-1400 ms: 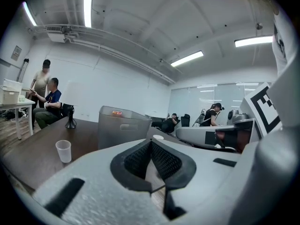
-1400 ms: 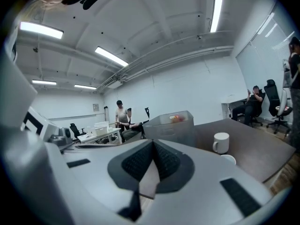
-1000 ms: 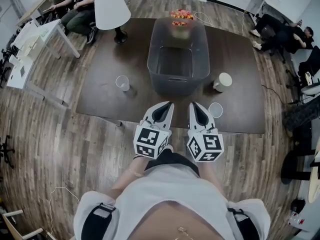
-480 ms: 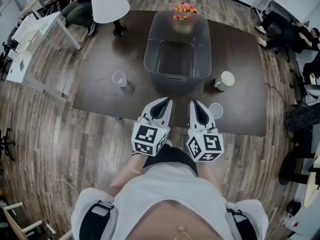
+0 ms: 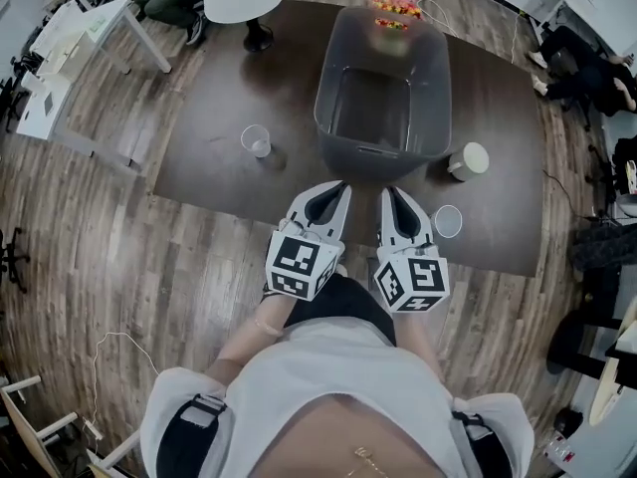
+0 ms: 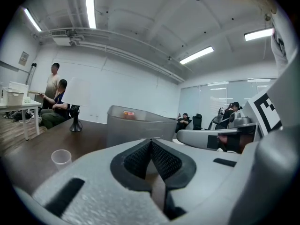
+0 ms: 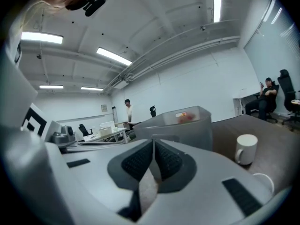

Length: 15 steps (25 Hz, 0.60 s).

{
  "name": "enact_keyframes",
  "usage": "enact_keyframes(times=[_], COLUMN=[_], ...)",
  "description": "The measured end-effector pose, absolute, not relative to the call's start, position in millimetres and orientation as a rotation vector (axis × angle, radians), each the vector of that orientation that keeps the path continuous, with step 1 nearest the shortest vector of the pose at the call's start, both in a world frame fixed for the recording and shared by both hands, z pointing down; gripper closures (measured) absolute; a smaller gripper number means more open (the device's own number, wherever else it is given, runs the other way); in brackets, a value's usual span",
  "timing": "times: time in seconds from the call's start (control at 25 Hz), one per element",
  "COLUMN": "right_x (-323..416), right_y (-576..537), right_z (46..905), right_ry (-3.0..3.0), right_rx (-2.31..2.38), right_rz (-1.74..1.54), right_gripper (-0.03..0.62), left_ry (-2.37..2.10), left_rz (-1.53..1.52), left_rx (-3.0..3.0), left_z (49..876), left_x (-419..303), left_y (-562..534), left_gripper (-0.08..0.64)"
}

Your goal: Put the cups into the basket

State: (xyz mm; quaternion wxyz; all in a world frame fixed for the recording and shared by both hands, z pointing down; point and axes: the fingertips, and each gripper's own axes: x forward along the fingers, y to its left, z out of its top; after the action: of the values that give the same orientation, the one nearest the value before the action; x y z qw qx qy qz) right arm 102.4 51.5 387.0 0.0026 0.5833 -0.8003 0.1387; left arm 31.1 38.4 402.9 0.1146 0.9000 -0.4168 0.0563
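Jaws of the left gripper (image 5: 333,192) and the right gripper (image 5: 395,199) were both closed, pads together with nothing between them, held side by side over the desk's (image 5: 219,118) near edge just short of the basket (image 5: 373,150).

All three cups stood upright on the desk, outside the basket: a clear cup (image 5: 256,140) well to its left, a mug (image 5: 468,161) just beside its right wall, and a second clear cup (image 5: 448,221) nearer the person, close beside the right gripper.

Both clear cups looked thin and light; I judged they would buckle under a hard squeeze, so a gentle pinch over the rim, one jaw inside and one outside, would suit them. The mug seemed stiff, heavier and probably slick with glaze; its wall at the rim or its handle, which faced the basket, offered the firmer hold.

Whether any cup held liquid could not be told. A bright thing (image 5: 391,6) at the basket's far end was too blurred to name. In the right gripper view the second clear cup was partly cut off by the gripper's body.
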Motion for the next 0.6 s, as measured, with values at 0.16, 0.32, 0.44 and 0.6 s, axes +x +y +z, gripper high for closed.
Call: enact_keyframes(times=[0.16, 0.32, 0.44, 0.6], right_x=[51.9, 1.9, -34.9, -82.3], right_y=[32.6, 15.1, 2.3, -9.3], right_z=[391.6, 397.9, 404.4, 419.1], right_ry=[-2.574, -2.619, -2.643, -2.653], right_rx=[1.647, 1.492, 1.383, 1.215], right_rz=[0.454, 0.469, 0.475, 0.516], right_gripper=[0.580, 0.579, 0.566, 0.475], left_ry=[-1.331, -1.438, -1.514, -1.575], left_rz=[0.170, 0.159, 0.166, 0.176], left_rx=[2.544, 2.461, 2.395, 2.308], left_z=[409.5, 412.8, 418.0, 428.7], left_x=[-16.3, -69.1, -110.9, -157.7], left_y=[21.6, 7.0, -1.3, -9.4], left_gripper=[0.551, 0.551, 0.551, 0.551])
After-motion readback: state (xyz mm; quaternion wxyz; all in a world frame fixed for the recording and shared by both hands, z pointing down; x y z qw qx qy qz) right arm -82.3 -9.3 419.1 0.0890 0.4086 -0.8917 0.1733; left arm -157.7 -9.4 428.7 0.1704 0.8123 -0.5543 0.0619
